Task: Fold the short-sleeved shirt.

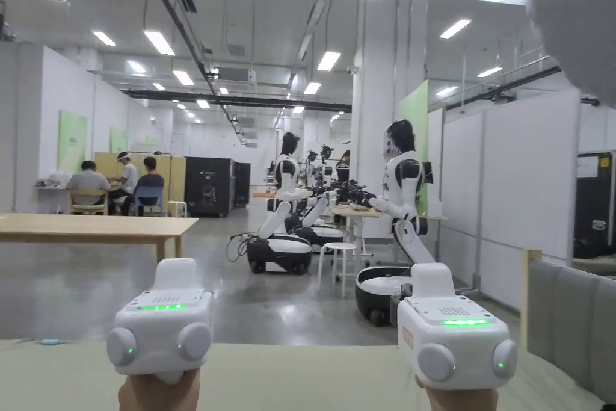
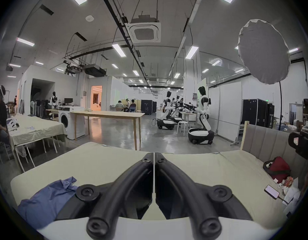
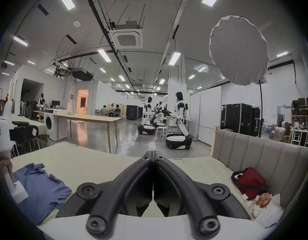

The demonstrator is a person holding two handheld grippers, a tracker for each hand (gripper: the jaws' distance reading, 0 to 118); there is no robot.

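A: Report the left gripper (image 2: 154, 154).
B: Raised above the bed (image 2: 101, 164), level, pointing out across the room. In the left gripper view both jaws meet along their whole length; only a hairline seam shows between them. Nothing is held.

A: Right gripper (image 3: 153, 152)?
B: Same condition. In the right gripper view the jaws are pressed tip to tip, with no cloth between them. The head view shows both units from behind, side by side, each in a hand, with green lamps lit.

A: Locate the shirt (image 2: 44, 204).
B: Blue, crumpled, unfolded, lying on the bed cover. In the left gripper view it sits low at the left, beside and partly behind the jaw linkage. In the right gripper view it lies at lower left, under the left unit and the hand (image 3: 4, 165) holding it. Neither gripper touches it.

A: Other items on the bed?
B: A red bag (image 3: 250, 183) against the headboard (image 3: 264, 153) at the right; a phone (image 2: 271, 191) near it, screen up.

A: Surroundings?
B: A long wooden table (image 2: 106, 114) across the floor, and wheeled robots (image 1: 400, 201) beyond.
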